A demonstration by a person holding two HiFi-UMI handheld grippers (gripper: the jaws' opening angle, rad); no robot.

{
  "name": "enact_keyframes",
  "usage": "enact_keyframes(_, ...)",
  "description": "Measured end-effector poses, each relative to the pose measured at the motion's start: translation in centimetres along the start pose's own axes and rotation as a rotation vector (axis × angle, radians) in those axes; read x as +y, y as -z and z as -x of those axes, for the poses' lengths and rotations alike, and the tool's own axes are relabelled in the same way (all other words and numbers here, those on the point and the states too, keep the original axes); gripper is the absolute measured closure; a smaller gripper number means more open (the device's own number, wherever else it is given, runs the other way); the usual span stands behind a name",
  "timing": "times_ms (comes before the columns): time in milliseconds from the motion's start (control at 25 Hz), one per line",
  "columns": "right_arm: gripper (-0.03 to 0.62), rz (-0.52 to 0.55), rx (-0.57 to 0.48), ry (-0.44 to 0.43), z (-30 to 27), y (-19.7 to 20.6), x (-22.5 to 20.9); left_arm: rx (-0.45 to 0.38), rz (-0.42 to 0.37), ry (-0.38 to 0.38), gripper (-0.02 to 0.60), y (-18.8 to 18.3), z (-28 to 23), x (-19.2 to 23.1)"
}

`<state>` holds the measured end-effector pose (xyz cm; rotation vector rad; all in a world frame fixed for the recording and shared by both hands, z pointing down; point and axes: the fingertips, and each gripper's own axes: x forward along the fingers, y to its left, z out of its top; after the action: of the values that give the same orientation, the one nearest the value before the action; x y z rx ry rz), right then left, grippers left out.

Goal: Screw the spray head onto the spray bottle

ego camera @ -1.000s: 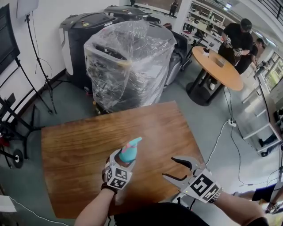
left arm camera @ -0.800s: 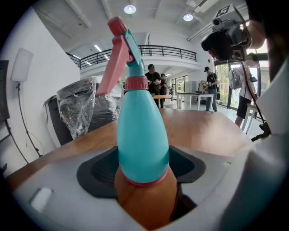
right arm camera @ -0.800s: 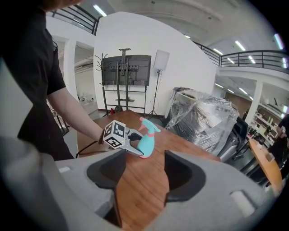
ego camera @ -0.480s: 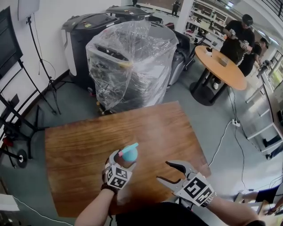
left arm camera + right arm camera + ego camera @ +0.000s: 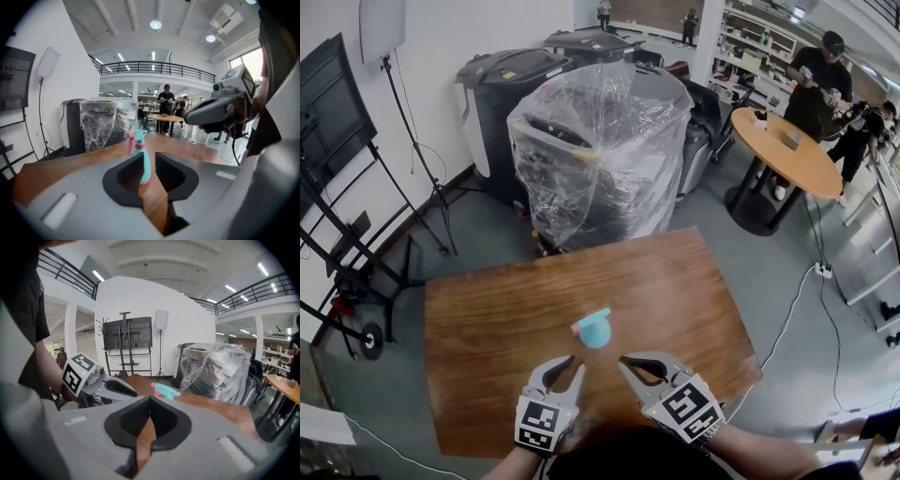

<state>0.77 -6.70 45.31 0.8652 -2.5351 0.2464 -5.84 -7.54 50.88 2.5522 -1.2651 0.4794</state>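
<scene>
The fingers of your left gripper [image 5: 570,360], just closing, are barely apart and empty. Those of your right gripper [image 5: 624,360] are clenched, empty.

A rectangular wooden table [image 5: 487,319], reddish-brown with a glossy grain, stands on a grey floor [image 5: 750,272]. One teal bottle [image 5: 596,332] rests on it, upright, near the middle of the nearer half. A teal spray head [image 5: 136,138] with a pink trigger sits on the bottle's neck.
</scene>
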Motion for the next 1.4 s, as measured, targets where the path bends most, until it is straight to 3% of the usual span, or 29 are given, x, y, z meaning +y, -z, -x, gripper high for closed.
enact_keyframes(120, 0.602, -0.006, -0.029, -0.002, -0.7, -0.7, 0.8, -0.031, 0.027, 0.010, 0.569, -2.0, 1.0, -1.2)
enact_keyframes(400, 0.603, 0.002, -0.066, -0.002, -1.8, -1.7, 1.9, -0.026, 0.067, 0.066, 0.571, -4.8, 1.3, -2.3)
enact_keyframes(1400, 0.603, -0.008, -0.067, 0.008, -0.7, -1.6, 0.9, -0.011, 0.079, 0.061, 0.566, -5.0, 0.2, -3.8)
